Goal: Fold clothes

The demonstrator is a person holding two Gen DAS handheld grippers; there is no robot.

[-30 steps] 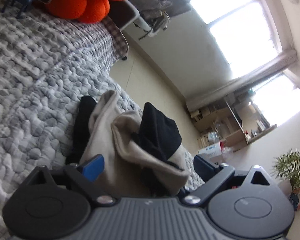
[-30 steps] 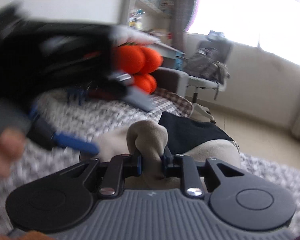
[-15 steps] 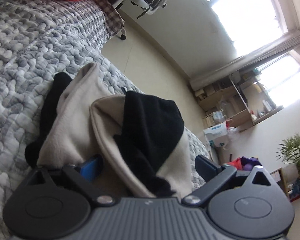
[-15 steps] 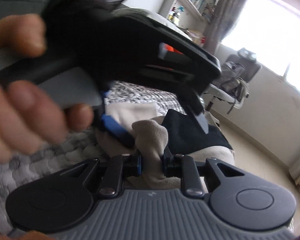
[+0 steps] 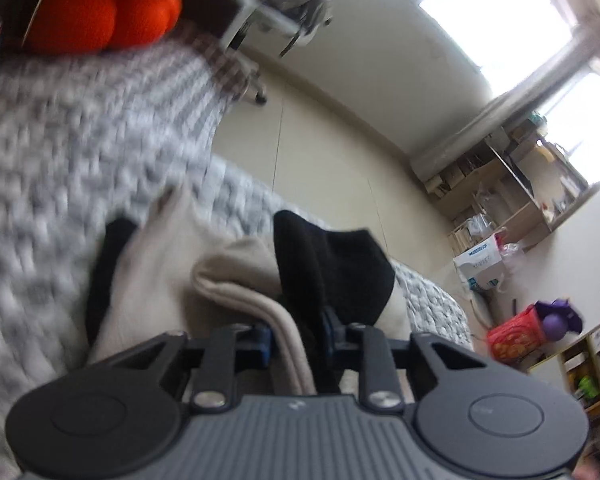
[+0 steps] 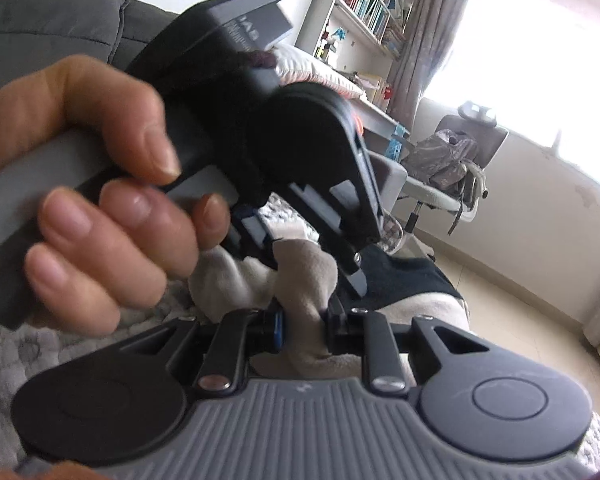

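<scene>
- The left gripper [image 5: 297, 336] points downward at a slant over the bed; its jaws are closing, with a beige hem and black cloth of the garment [image 5: 235, 280] already pinched between them.
- Seen from the right wrist camera, the person's left hand [image 6: 99, 200] wraps its handle, fingers curled round the grey grip, and the tool crosses the frame from upper left toward the cloth.
- The right gripper [image 6: 304, 328] points nearly level, jaws drawn close and clamped on a raised beige fold of the same garment.
- The two grippers sit just beside each other on the bunched near end.
- The garment, beige with black panels, lies on the grey quilted bedspread [image 5: 59, 152] near its edge, its long axis running away from the grippers.
</scene>
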